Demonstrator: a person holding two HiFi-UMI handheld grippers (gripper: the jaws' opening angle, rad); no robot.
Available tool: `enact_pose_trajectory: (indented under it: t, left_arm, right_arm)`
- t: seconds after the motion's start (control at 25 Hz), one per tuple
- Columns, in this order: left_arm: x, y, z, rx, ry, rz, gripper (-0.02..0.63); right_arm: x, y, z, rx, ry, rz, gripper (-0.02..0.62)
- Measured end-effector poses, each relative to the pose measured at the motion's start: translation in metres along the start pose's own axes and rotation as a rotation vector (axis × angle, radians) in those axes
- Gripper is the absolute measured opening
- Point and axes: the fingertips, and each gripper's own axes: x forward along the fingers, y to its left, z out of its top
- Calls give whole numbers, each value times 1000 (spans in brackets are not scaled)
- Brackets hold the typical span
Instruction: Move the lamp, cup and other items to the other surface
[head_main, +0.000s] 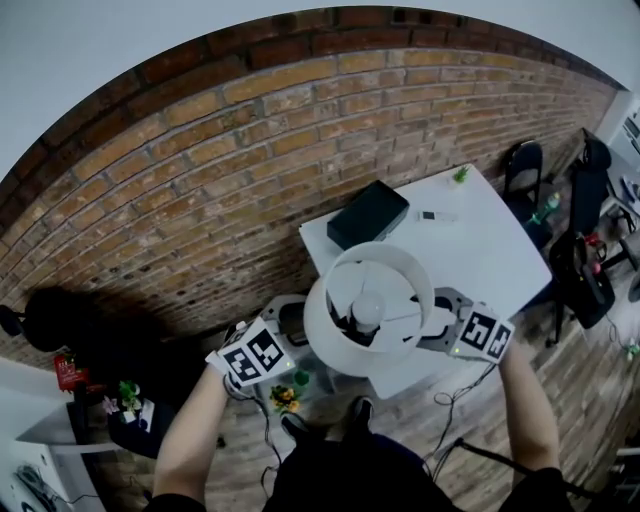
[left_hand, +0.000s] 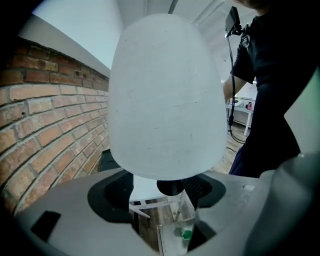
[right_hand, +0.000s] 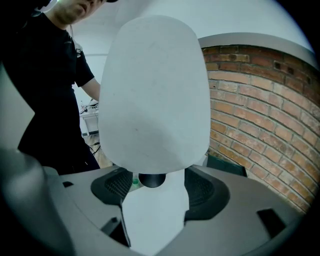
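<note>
The lamp (head_main: 368, 300) is up in the air, held between the two grippers. It hangs over the near edge of the white table (head_main: 490, 240). A glass table (head_main: 300, 385) sits lower down, at about 7 o'clock from the lamp. The left gripper (left_hand: 162, 197) comes in from 8 o'clock and the right gripper (right_hand: 157, 187) from 4 o'clock. Each gripper has its jaws apart, one on each side of the lamp's dark neck (left_hand: 171, 187). The pads do not look like they squeeze the neck. I think the big white shade (left_hand: 167, 95) just sits on top of the jaws, so the lamp rides there like a hat on two forks. That means it could tip or slide off. To do this well, both grippers should stay at the same height and go the same way at the same slow speed. If one goes faster or dips, the lamp may lean and fall. I cannot tell which table it is meant for. On the white table there is a black box (head_main: 368, 213) at 12 o'clock from the lamp, so a bare spot away from the box is best. The lamp should come down straight until its foot sits flat. Only then should the grippers slide out sideways, away from the neck.
</note>
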Motion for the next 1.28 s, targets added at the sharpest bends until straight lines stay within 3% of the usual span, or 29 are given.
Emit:
enact_pose_trajectory:
  t: [0.32, 0.6, 0.96, 1.28]
  left_arm:
    - [73, 13, 5, 2, 73, 20, 302]
    - [112, 10, -1, -17, 117, 10, 302]
    - [140, 3, -15, 0, 174, -1, 302]
    - [146, 2, -15, -21, 145, 7, 302]
  right_arm:
    - [-18, -44, -60, 9, 54, -4, 310]
    - [-28, -59, -86, 10, 48, 5, 308]
    - [-19, -60, -125, -3, 112, 10, 310]
    - [-20, -60, -129, 65, 67, -10, 293]
